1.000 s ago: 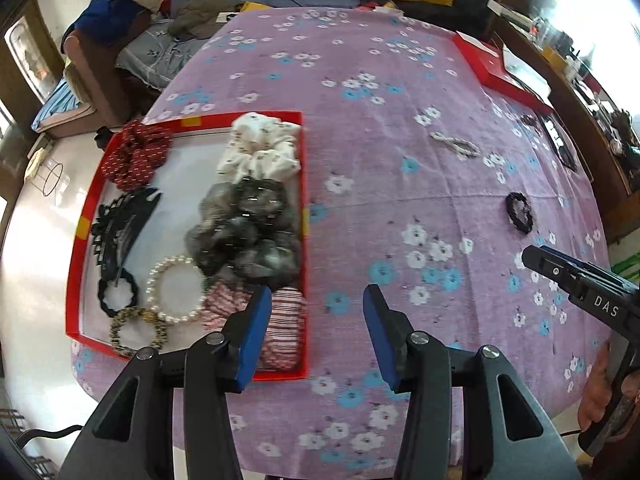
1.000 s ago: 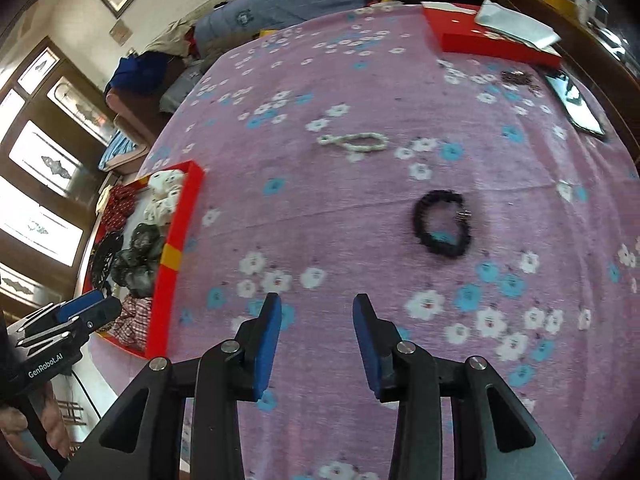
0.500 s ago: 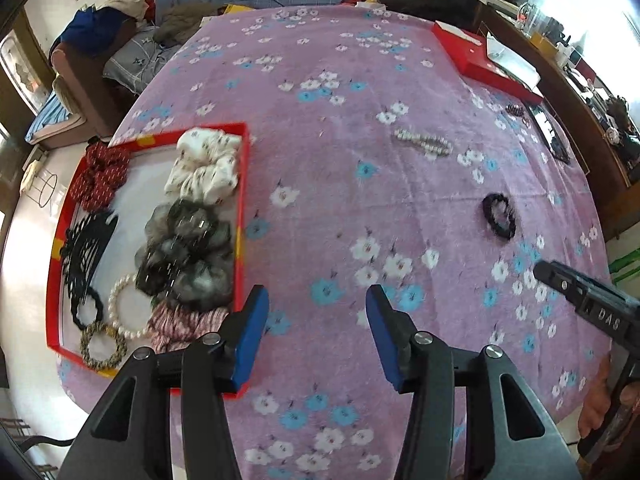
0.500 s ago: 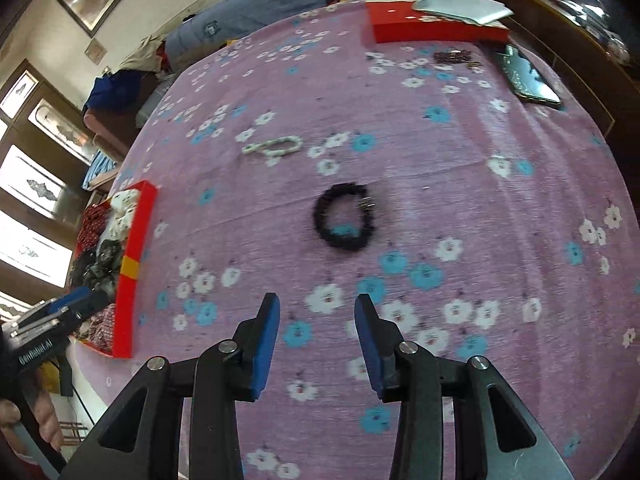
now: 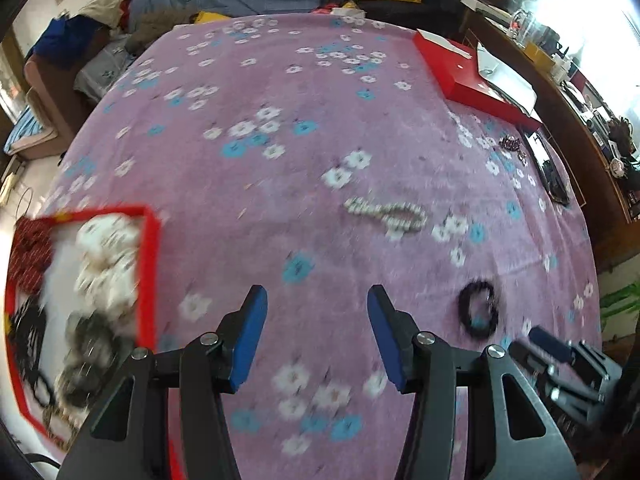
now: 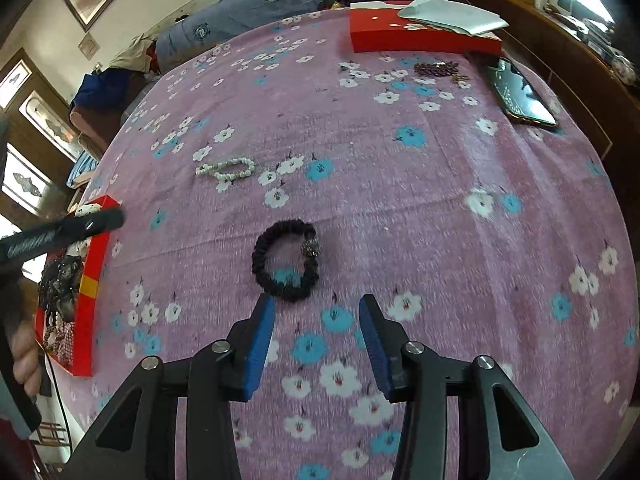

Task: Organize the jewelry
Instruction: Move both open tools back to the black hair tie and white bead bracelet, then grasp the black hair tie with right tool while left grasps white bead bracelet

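A black beaded bracelet (image 6: 286, 262) lies on the purple floral cloth just beyond my open, empty right gripper (image 6: 316, 312); it also shows in the left wrist view (image 5: 479, 314). A pearl bracelet (image 5: 386, 214) lies farther out, ahead of my open, empty left gripper (image 5: 316, 308), and shows in the right wrist view (image 6: 226, 170). A red tray (image 5: 147, 272) with scrunchies and bracelets sits at the left, also in the right wrist view (image 6: 94, 280). A purple bead piece (image 6: 438, 69) lies near the far right.
A red box (image 6: 420, 38) with white paper stands at the back right. A dark phone (image 6: 520, 94) lies by the right edge. Folded clothes and boxes sit beyond the table's far edge. The right gripper shows at the lower right of the left wrist view (image 5: 560, 356).
Both grippers have moved right and forward over the cloth. The tray has slid to the left of view; the black bracelet is now close to the right gripper. Both stay open.
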`<state>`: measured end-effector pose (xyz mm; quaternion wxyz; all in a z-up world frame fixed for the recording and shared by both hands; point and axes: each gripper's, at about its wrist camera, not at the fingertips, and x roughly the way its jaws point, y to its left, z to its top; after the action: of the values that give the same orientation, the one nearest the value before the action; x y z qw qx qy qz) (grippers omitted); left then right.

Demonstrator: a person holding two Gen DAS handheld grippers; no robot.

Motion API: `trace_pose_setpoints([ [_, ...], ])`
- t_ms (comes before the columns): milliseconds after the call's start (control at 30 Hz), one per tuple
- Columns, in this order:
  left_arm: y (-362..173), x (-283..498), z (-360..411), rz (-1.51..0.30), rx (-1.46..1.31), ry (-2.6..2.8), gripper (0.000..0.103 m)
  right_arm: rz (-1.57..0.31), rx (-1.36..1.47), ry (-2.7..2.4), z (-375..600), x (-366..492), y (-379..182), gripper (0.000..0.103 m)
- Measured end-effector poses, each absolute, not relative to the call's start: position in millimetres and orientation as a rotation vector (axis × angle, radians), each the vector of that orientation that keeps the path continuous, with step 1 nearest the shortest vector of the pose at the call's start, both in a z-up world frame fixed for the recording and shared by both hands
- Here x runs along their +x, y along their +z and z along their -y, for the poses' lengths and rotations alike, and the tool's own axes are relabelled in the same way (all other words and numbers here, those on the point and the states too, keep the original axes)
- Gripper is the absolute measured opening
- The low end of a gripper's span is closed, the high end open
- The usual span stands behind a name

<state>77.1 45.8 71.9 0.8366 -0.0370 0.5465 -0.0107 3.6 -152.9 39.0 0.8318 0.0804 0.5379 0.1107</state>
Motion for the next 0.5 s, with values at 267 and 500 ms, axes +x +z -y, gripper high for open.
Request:
trace_pose_setpoints([
  [267,42.0,131.3,-12.0,-1.147,0.053,-0.068,0.051,-1.143,0.133,0.257,144.3,22.8,25.3,0.047],
  [500,23.6,153.7,1.4,-1.169,0.118,-0.132,0.05,-1.134,0.105,0.262,139.9,31.3,18.4,0.047],
])
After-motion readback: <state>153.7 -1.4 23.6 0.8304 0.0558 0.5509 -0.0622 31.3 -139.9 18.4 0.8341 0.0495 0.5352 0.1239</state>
